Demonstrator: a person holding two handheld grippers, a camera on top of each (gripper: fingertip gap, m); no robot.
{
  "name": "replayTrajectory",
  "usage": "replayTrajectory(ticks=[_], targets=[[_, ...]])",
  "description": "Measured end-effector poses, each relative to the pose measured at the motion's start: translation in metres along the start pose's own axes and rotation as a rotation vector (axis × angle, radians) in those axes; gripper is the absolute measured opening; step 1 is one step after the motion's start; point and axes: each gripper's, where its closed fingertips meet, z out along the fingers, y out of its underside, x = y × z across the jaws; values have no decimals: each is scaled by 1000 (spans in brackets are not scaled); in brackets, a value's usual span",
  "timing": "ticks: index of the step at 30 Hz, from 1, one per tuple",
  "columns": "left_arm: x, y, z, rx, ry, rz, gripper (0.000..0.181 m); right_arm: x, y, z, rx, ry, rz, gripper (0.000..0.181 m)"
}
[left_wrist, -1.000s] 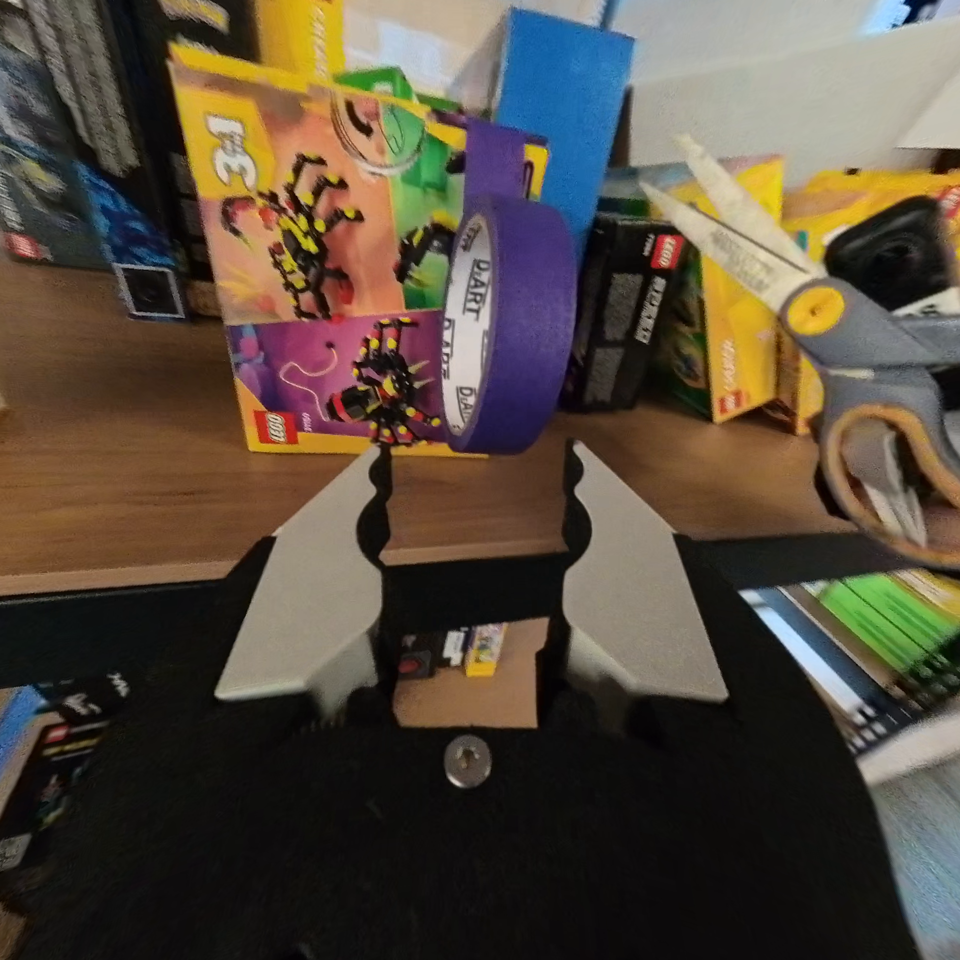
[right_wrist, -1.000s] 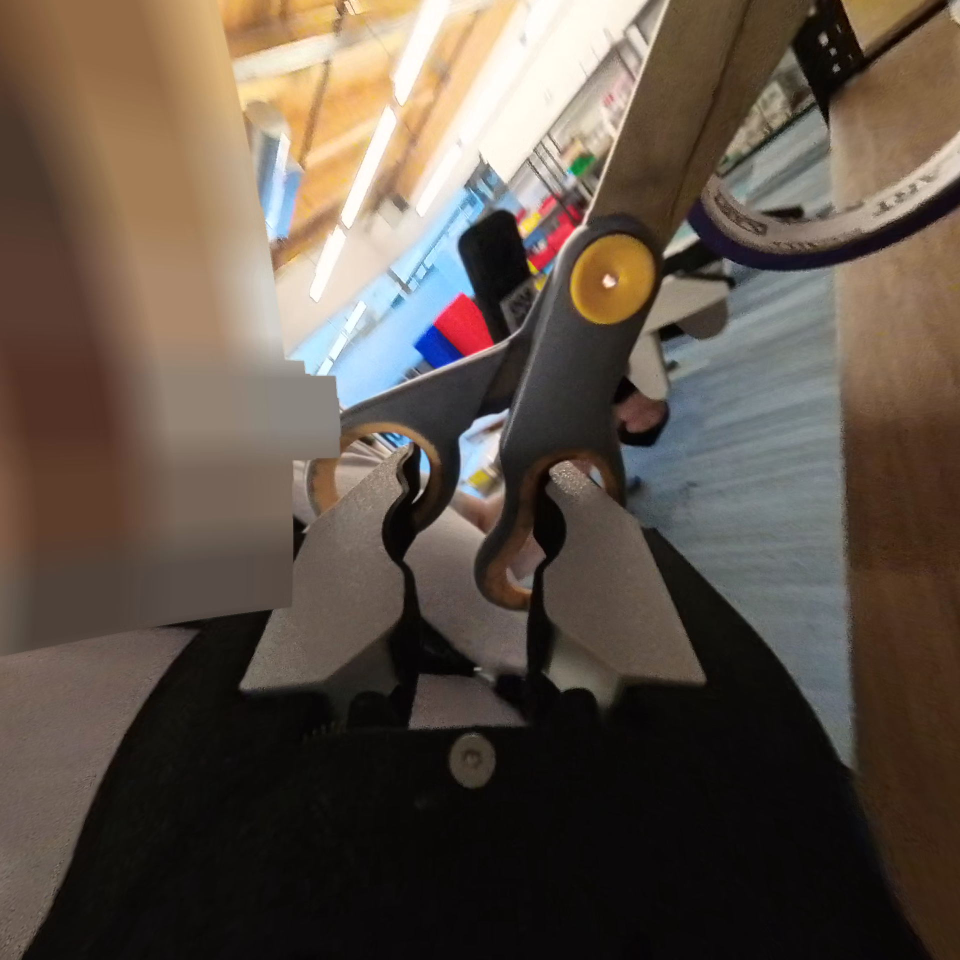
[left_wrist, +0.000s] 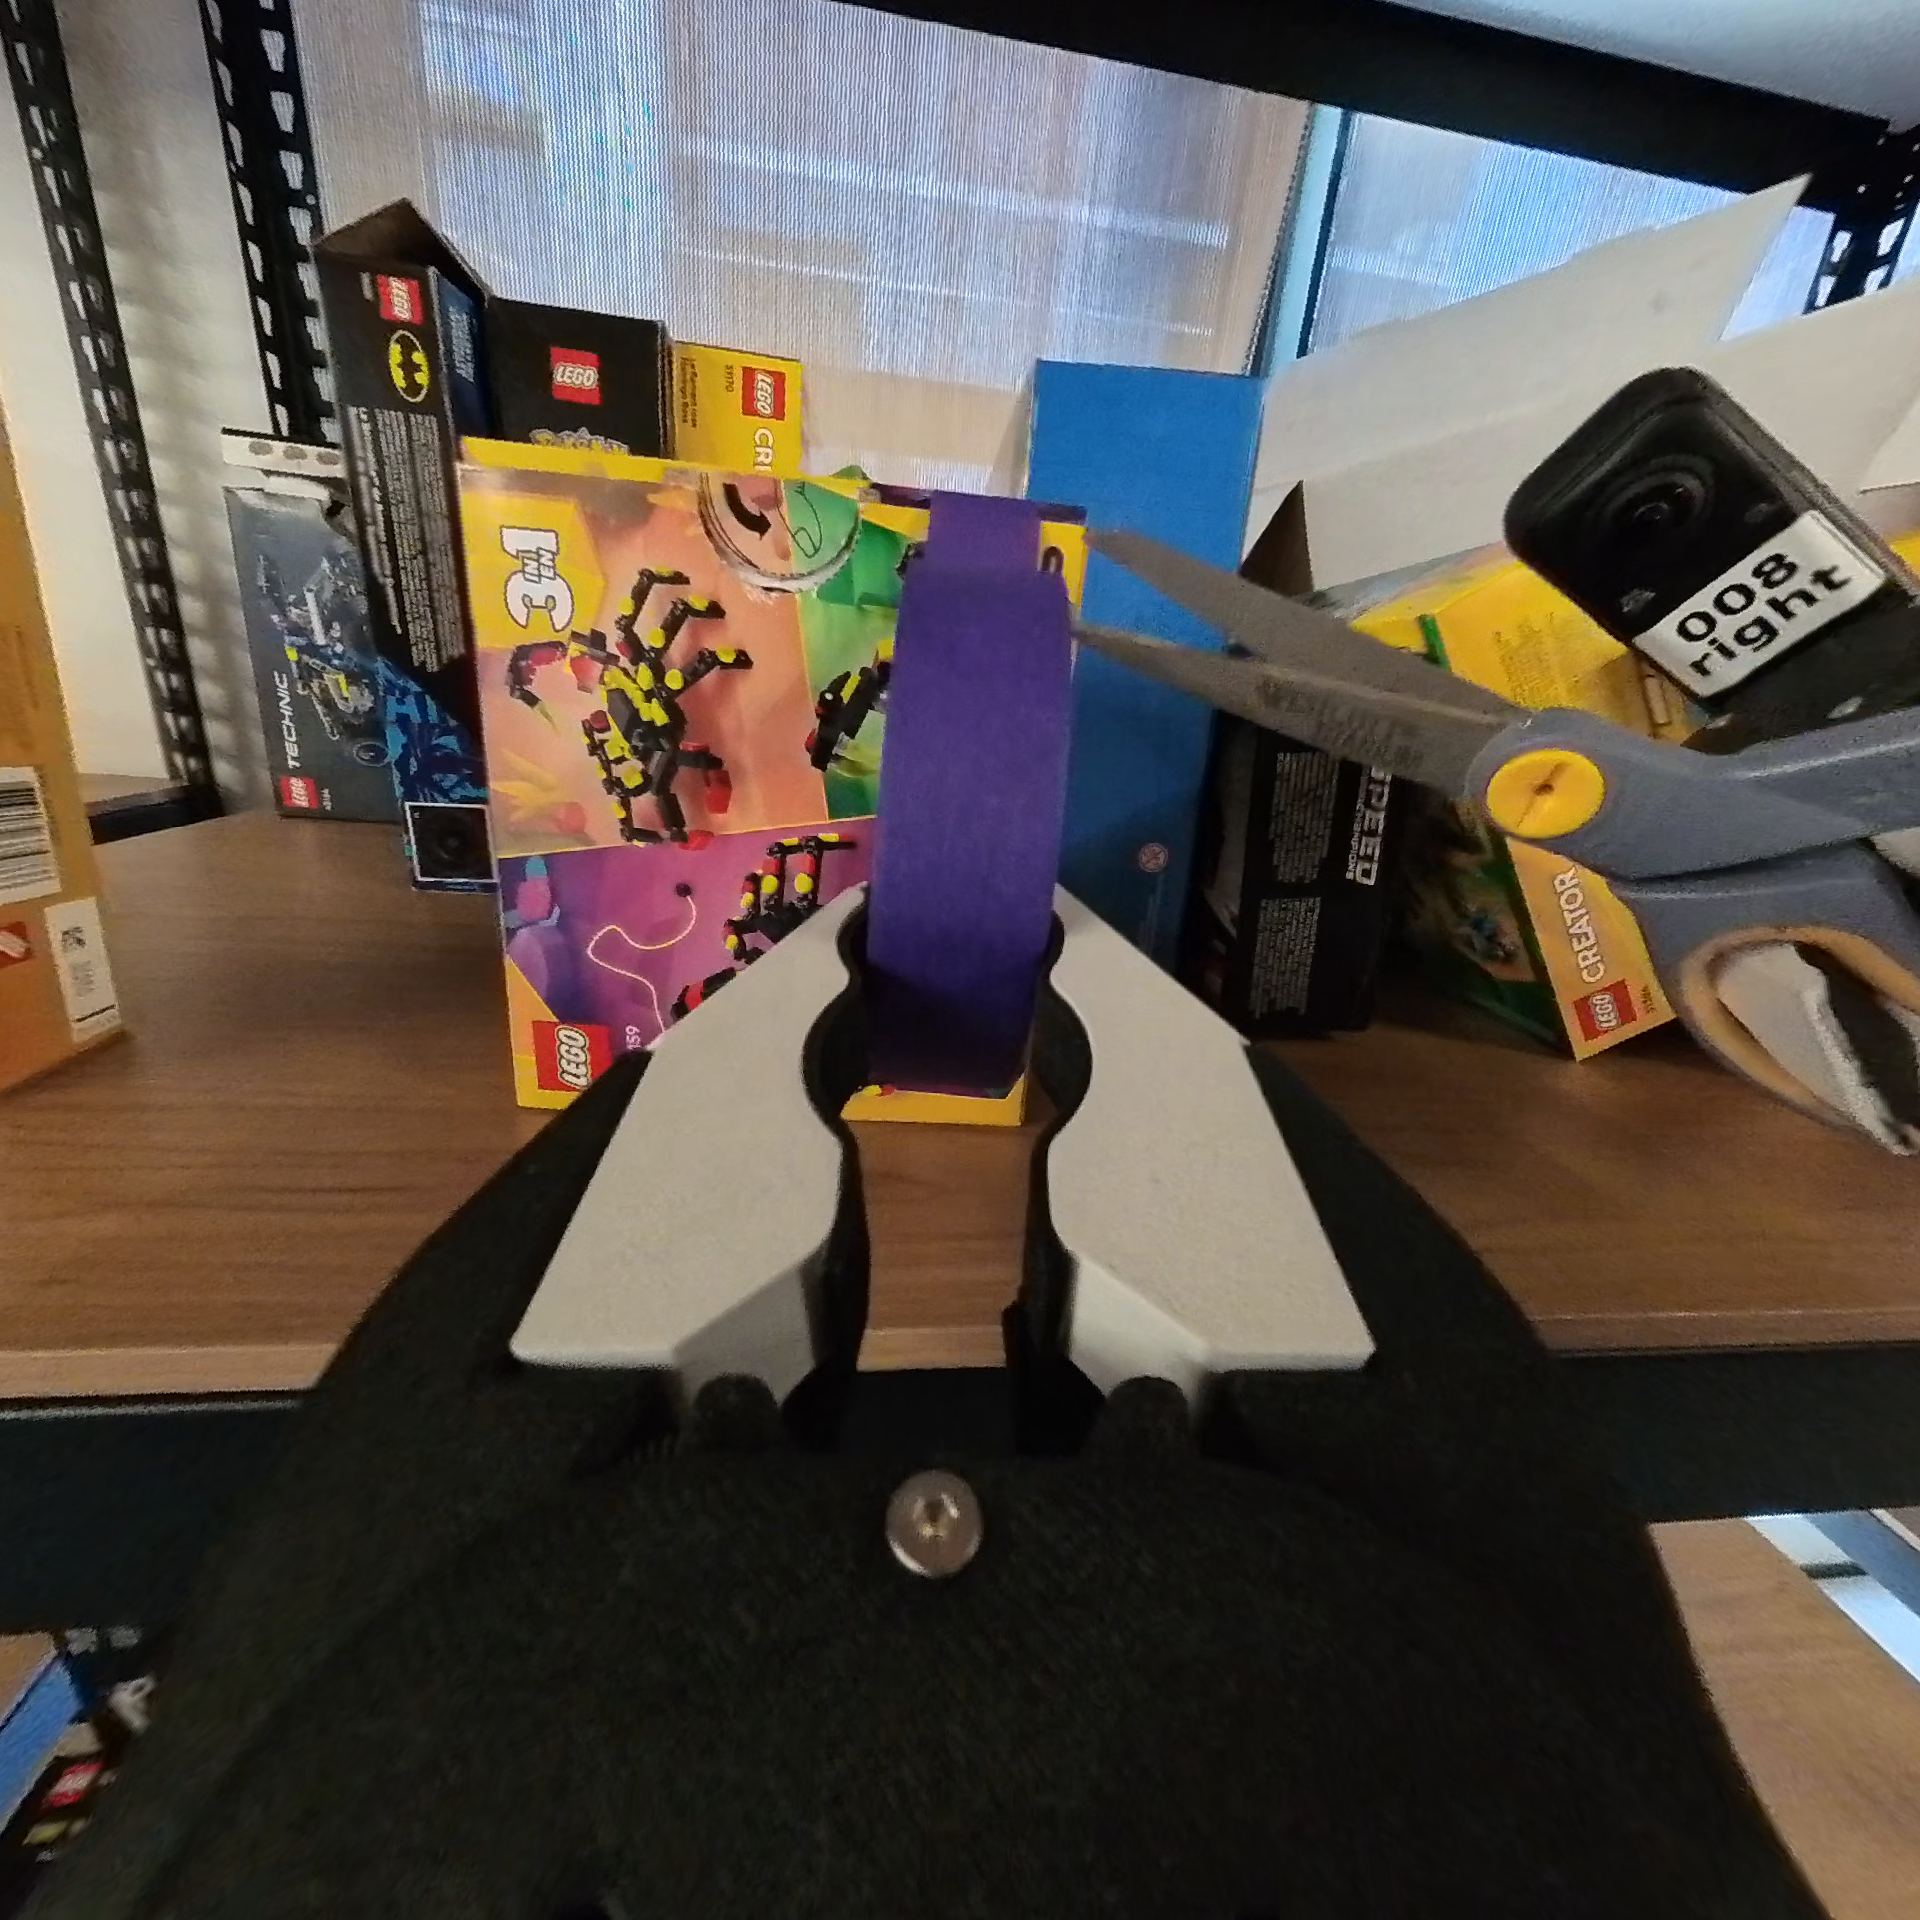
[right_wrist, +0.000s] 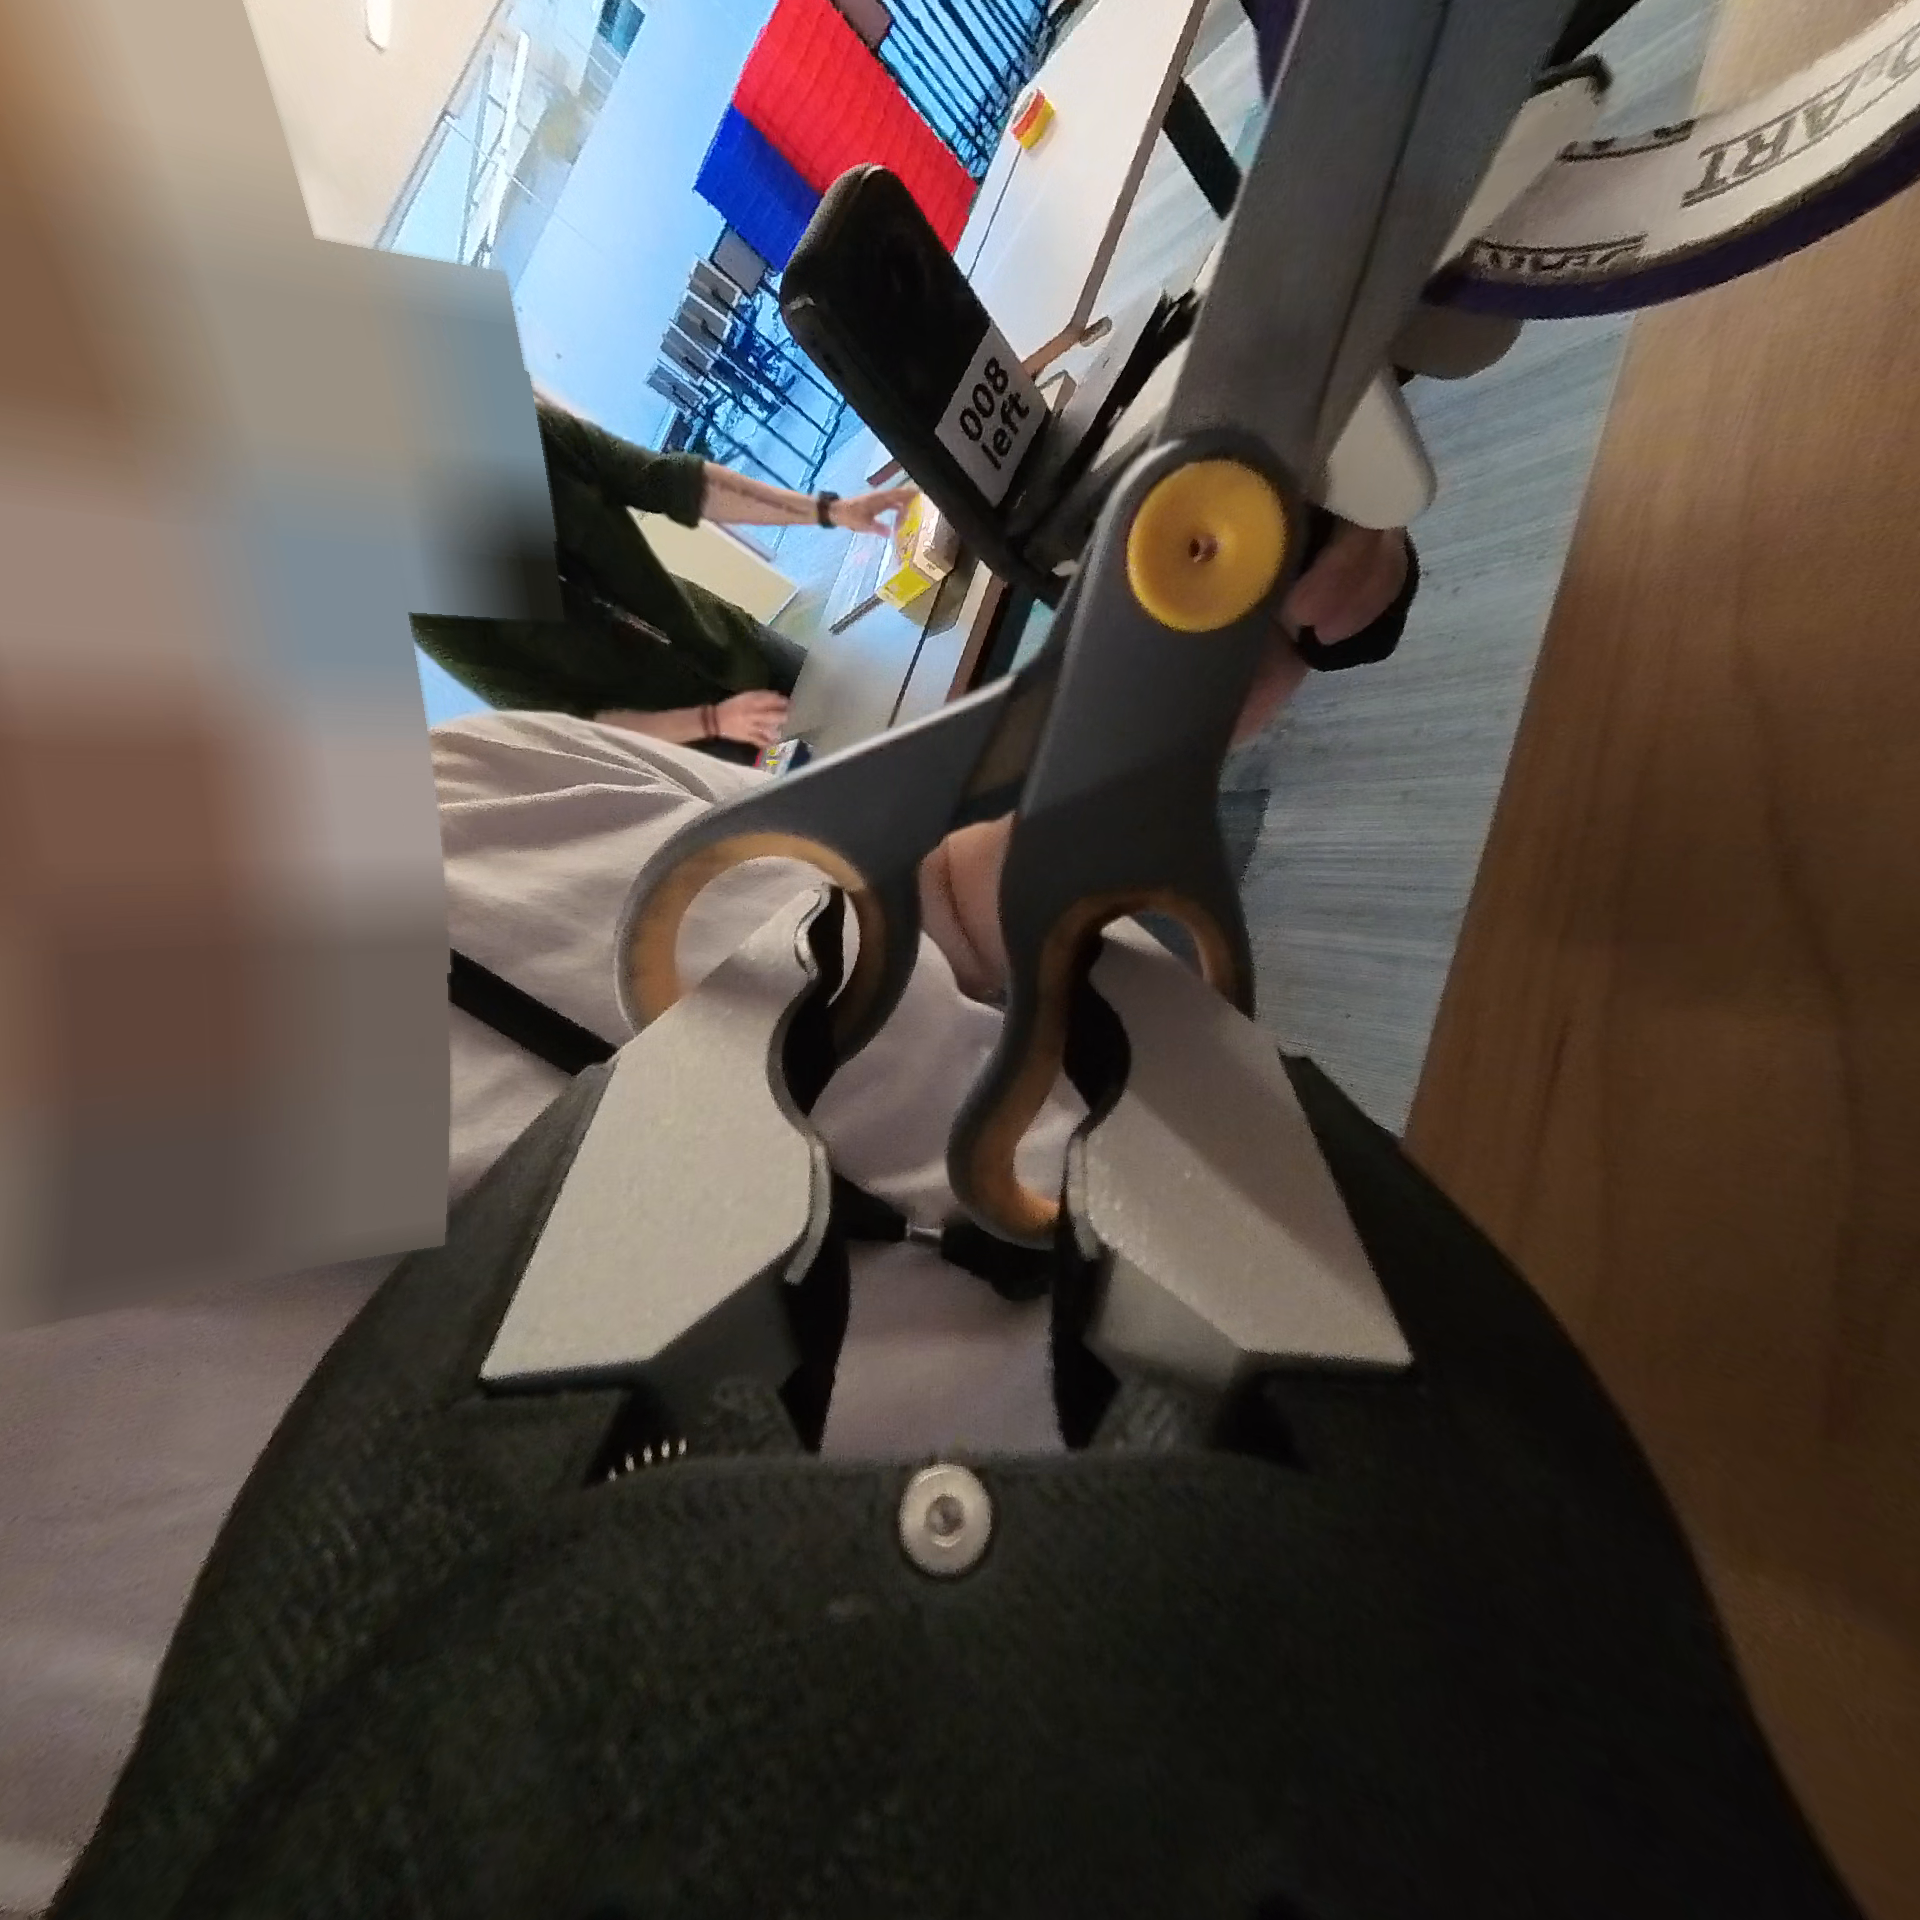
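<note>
Both grippers hold something. On the left gripper (left_wrist: 954, 966) the two grey fingers (left_wrist: 717, 1122) are closed on the lower part of a roll of purple tape (left_wrist: 971, 790), which stands on its edge between the tips; a loose strip of tape (left_wrist: 985, 535) rises straight up from the top of the roll. On the right gripper (right_wrist: 961, 997) the fingers are pushed into the two handle loops of grey scissors (right_wrist: 1132, 748) with a yellow pivot (right_wrist: 1205, 545), one finger in each loop. The handles are spread and the fingers stand apart with them.

From the left wrist view the scissor blades (left_wrist: 1278, 644) are a little open, and their tips are just beside the right edge of the tape strip; I cannot tell if they touch it, as the tips are small and partly against the blue box (left_wrist: 1143, 623).

Behind the roll stands a yellow toy box with a spider picture (left_wrist: 665, 727) on a wooden shelf (left_wrist: 260, 1143). More toy boxes stand behind and to the right of it. In the right wrist view a person in a dark green sleeve (right_wrist: 644, 488) is far off at a table.
</note>
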Motion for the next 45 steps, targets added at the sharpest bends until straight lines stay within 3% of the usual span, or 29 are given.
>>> replayTrajectory(ticks=[3, 45], targets=[[-1, -2, 0, 1, 14, -21, 23, -5, -4, -1, 14, -47, 29, 40], [0, -4, 0, 32, -5, 5, 22, 19, -28, -19, -237, 133, 84, 35]])
